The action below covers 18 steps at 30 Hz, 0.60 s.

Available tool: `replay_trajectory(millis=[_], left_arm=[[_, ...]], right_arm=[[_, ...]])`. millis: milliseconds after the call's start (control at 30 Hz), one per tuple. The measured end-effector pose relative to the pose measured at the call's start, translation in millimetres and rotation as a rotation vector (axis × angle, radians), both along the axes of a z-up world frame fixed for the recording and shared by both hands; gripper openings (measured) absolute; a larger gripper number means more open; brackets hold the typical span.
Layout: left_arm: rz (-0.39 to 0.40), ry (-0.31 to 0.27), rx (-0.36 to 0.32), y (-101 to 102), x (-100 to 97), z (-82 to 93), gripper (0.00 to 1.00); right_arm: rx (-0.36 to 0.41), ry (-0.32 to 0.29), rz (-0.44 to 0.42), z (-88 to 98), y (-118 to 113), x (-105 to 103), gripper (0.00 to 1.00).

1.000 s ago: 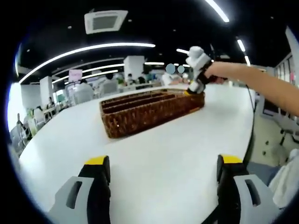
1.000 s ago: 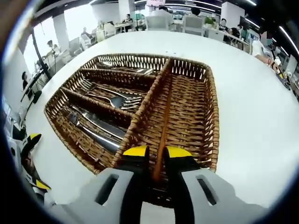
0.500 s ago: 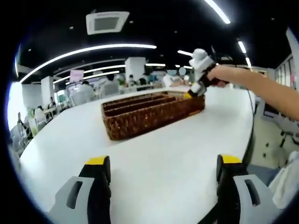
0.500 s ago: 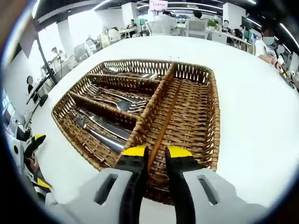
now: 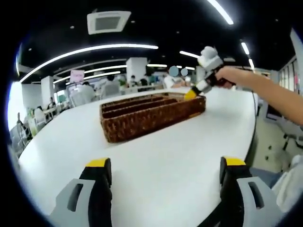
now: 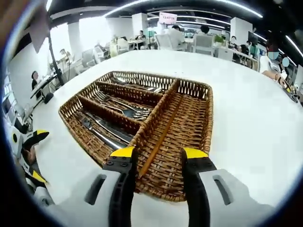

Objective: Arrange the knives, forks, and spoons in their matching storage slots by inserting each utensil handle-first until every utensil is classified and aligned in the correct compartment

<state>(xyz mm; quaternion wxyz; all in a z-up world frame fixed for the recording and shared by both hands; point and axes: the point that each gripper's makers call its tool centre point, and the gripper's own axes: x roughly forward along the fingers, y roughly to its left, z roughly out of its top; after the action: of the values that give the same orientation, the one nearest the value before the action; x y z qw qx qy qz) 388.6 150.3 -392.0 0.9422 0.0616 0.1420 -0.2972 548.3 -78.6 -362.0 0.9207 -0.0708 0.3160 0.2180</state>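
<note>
Utensils [image 6: 111,111], sorted: lay in left slots of wicker basket [image 6: 208,118] on white surface [image 6: 246,118]. My right hand-held gripper [image 6: 158,153] had just opened from a chopstick [image 6: 158,137], which lay in the basket's long compartment. Left hand-held gripper [image 5: 165,163] hung wide, empty.

No text can be read here. A hanging sign [image 6: 167,18] in the right gripper view carries pale characters too small and blurred to make out, and a pinkish sign [image 5: 76,76] in the left gripper view is just as illegible.
</note>
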Motion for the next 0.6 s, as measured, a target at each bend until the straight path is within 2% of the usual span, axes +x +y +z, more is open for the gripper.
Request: replay_trajectory(millis=[67,133,200,367,600], left_arm=[[-0.002,0.006,0.006,-1,-0.2,-2.2,0.96],[-0.003,0.011,0.010,-1,-0.1,-3.8,0.96],[-0.002,0.011,0.002,-3,-1.3,-3.3,0.96],[0.006,0.006,-0.034,-10,-5.3,2.6,0.96],[-0.005,0.004,-0.026,-15,-6.3,4.0,0.96]], right_arm=[[-0.003,-0.056,0.034,7.4,2,-1,0.44],[0.015,-0.070,0.044,12.3,5,-2,0.52],[0.039,-0.086,0.044,17.4,6,-6,0.56],[0.048,-0.102,0.064,23.7,12,-14,0.61],[0.063,-0.121,0.119,26.4,22,-27,0.71]])
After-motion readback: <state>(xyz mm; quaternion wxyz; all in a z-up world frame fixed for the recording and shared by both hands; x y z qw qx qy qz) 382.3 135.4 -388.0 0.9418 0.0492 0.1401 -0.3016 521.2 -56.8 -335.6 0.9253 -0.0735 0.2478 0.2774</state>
